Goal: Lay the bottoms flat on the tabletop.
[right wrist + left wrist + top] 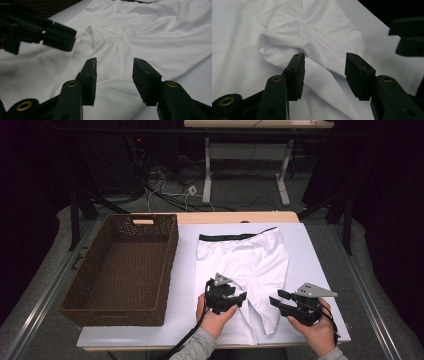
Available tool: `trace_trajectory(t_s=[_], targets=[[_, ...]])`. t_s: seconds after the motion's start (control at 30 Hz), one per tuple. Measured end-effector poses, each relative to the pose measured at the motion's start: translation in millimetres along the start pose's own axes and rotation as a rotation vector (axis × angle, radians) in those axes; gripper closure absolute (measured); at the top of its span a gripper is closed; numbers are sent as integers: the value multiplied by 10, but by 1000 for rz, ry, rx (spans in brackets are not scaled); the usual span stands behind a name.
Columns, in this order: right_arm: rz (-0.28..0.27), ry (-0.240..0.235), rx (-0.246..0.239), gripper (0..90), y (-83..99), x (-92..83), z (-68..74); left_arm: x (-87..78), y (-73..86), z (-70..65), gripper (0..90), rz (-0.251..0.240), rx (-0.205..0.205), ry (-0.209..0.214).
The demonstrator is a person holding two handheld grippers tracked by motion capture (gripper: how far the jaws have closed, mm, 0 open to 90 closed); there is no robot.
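Nearest the camera, two hands with tongs over the near hem of white shorts spread flat on the counter. Left to right: brown wicker basket beside the shorts, nothing in it; left tongs part open above a leg, gripping nothing; right tongs likewise part open, empty, beside the other leg. Probably early: no fold visible, nothing packed yet.

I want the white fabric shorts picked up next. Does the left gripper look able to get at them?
Probably yes: the left gripper hangs open right over the white fabric shorts, with nothing between its jaws and the cloth.
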State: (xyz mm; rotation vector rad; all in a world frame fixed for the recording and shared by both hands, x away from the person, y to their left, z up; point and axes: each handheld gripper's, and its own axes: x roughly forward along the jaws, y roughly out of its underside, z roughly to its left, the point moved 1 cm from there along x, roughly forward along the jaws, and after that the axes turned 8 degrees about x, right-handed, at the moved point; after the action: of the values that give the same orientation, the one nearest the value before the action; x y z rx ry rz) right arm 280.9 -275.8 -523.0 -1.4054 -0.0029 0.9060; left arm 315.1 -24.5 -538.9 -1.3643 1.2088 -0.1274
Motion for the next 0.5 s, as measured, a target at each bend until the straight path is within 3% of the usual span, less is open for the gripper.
trace_trajectory(t_s=[0.33, 0.5], targets=[[-34, 61, -7, 444, 32, -74, -119, -13, 168, -338, 451, 18, 23, 56], [-25, 86, -11, 416, 66, -117, -154, 54, 254, -476, 438, 58, 44, 80]])
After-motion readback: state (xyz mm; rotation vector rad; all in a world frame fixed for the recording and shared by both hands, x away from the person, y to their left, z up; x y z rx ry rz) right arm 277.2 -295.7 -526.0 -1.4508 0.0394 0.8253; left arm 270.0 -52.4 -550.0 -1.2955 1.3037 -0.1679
